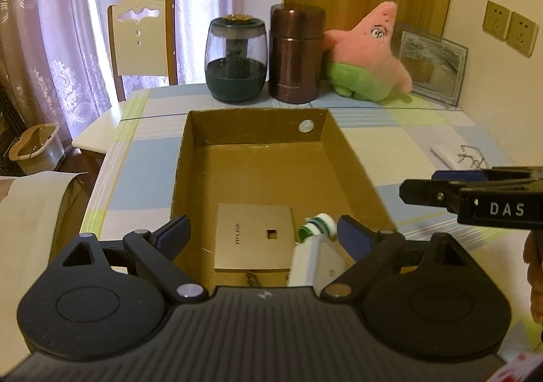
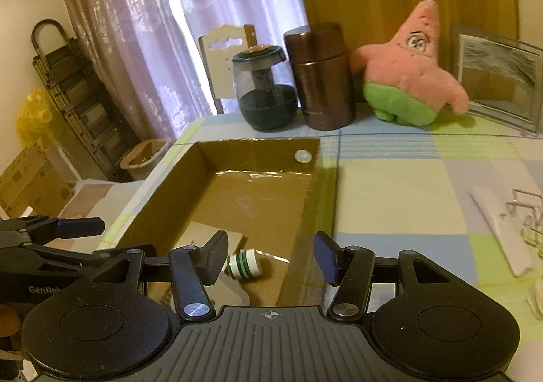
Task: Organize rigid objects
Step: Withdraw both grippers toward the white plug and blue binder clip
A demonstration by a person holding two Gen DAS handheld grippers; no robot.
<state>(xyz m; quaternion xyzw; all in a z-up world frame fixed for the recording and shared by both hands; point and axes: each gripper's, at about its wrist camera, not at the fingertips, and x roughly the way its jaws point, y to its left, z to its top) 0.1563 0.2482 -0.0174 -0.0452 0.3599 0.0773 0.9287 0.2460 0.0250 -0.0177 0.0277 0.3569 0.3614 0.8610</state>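
1. Nearest the lens in the left wrist view, the left gripper (image 1: 263, 236) hangs over the near end of the cardboard box (image 1: 353, 158) with its fingers spread wide and nothing held between them.
2. Just beyond and below those fingers, a white tube with a green-striped cap (image 1: 314, 246) lies inside the box, partly on a flat tan box (image 1: 254, 236) on the floor. Whether it touches the right-side pad cannot be told.
3. The tube's long axis runs roughly away from the camera, cap at the far end, and it sits toward the right-hand finger, not centred in the gap.
4. The right gripper (image 2: 271, 256) hovers at the box's right wall, also wide open and empty. In its view the cap lies just beside its left finger, inside the box.
5. The left gripper looks nearer the tube, which already seems to be put away.
6. On the tablecloth (image 2: 390, 185) to the right, well apart from both grippers, lie a white flat object (image 2: 502, 229) and some wire or clear pieces (image 2: 529, 222), too blurred to name; these are probably next, and the right gripper is the closer one.
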